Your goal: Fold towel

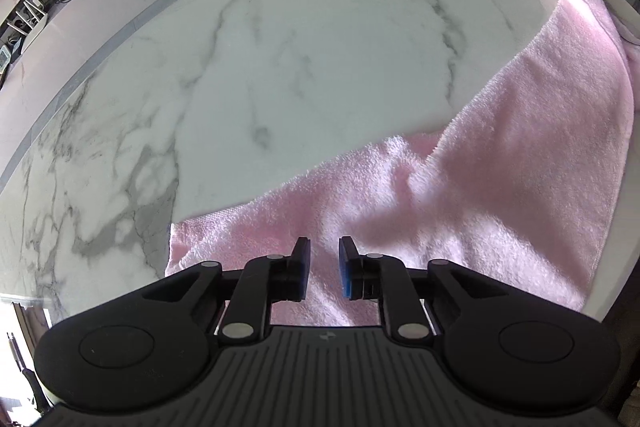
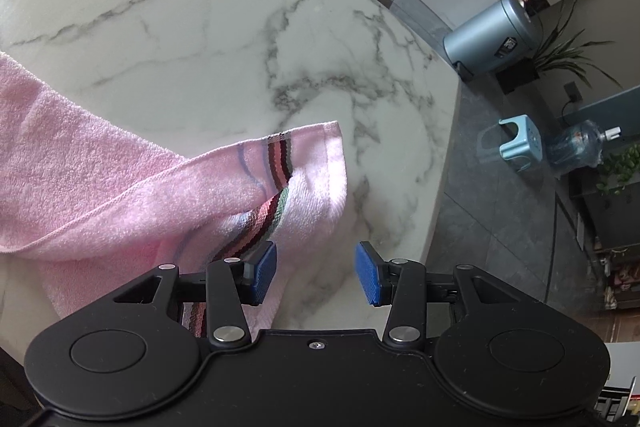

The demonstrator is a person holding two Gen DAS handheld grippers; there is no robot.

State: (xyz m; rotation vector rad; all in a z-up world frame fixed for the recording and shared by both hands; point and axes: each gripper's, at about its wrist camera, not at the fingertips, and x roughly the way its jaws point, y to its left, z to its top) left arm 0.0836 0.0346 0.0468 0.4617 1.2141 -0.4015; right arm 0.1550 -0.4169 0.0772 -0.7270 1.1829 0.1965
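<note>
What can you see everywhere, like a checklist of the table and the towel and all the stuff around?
Surface: white marble table, grey veins.
Job's things: pink towel, rumpled, partly doubled over; striped end near the table's edge.
Clutter: nothing seen on the table.
Grippers: left gripper open over the towel; right gripper open, beside the striped end.
Cables: nothing seen near the towel.
Surroundings: blue bin, stool, water bottle, plants.

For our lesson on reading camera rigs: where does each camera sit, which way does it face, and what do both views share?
Left wrist: behind the left gripper, facing forward over the pink towel on the marble table; jaws slightly apart.
Right wrist: behind the right gripper, facing the towel's striped end and the table's edge; jaws open.
Shared: towel, table.
</note>
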